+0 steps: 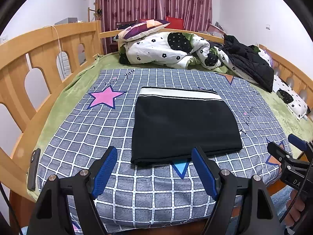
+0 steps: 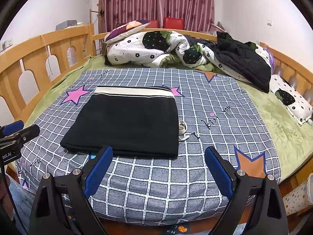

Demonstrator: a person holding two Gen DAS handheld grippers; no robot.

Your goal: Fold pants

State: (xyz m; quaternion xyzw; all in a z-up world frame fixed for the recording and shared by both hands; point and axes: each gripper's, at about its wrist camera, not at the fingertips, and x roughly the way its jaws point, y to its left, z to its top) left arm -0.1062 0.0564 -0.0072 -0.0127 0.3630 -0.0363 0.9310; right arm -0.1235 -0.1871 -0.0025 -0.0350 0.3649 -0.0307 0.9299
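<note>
Black pants (image 1: 183, 125) lie folded flat in a rectangle mid-bed on the checked sheet (image 1: 148, 192), white waistband away. Left gripper (image 1: 154, 168) and right gripper (image 2: 158, 168) hover spread, holding nothing. Rumpled quilt (image 1: 166, 49) and black jacket (image 1: 248, 62) beyond.

Black pants (image 1: 185, 125) (image 2: 125, 121) lie folded into a flat, compact rectangle on the grid-patterned sheet (image 1: 137, 192) (image 2: 205, 117). A cream waistband (image 1: 180, 93) (image 2: 133, 92) runs along the edge farthest from the sheet's near hem. Layered folded edges face that near hem. A pale drawstring (image 2: 183, 130) protrudes from the right side, resting on the sheet.
</note>
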